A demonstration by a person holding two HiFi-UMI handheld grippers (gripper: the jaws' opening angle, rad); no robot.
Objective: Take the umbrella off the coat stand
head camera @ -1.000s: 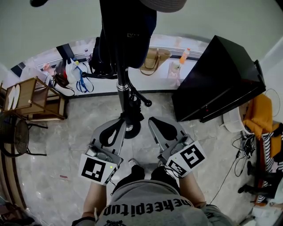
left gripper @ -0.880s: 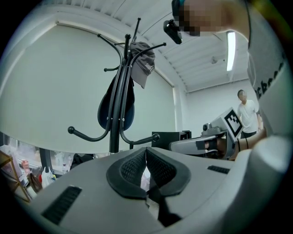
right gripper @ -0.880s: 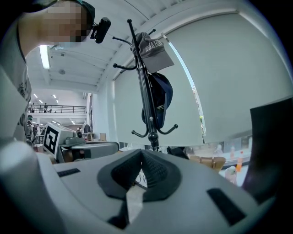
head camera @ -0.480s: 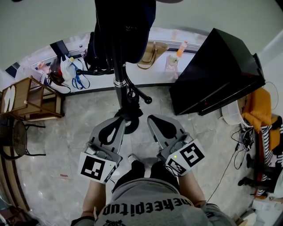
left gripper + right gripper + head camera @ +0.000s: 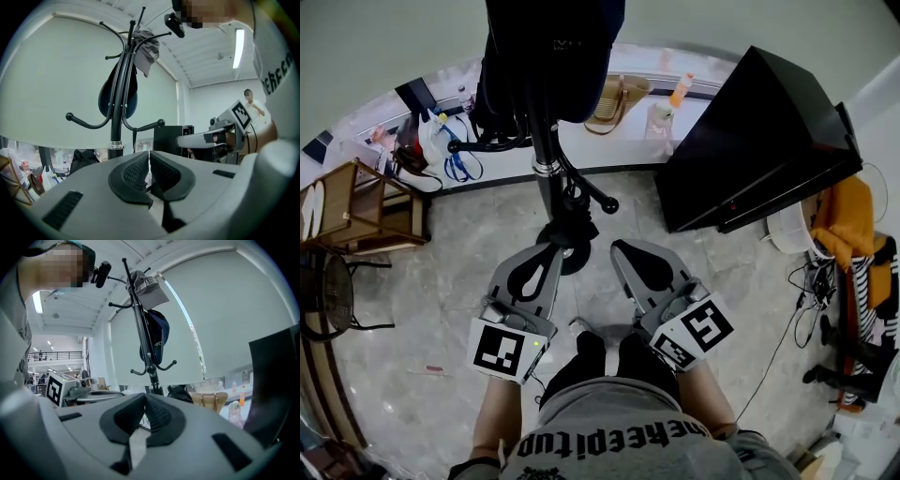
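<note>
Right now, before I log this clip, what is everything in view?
coat stand: one, black, centre, ahead of both grippers
cap: one, grey, on the stand's top
hanging item: one, dark blue, on the stand's upper hooks; cannot tell what it is
slanted panel: one, black, right of the stand
wooden rack: one, brown, far left
bag: one, tan, ledge behind the stand
bottle: one, orange, ledge right of the bag
cloth: one, orange, far right
shirt: one, grey, bottom centre
left gripper: grey, shut, empty
right gripper: grey, shut, empty
</note>
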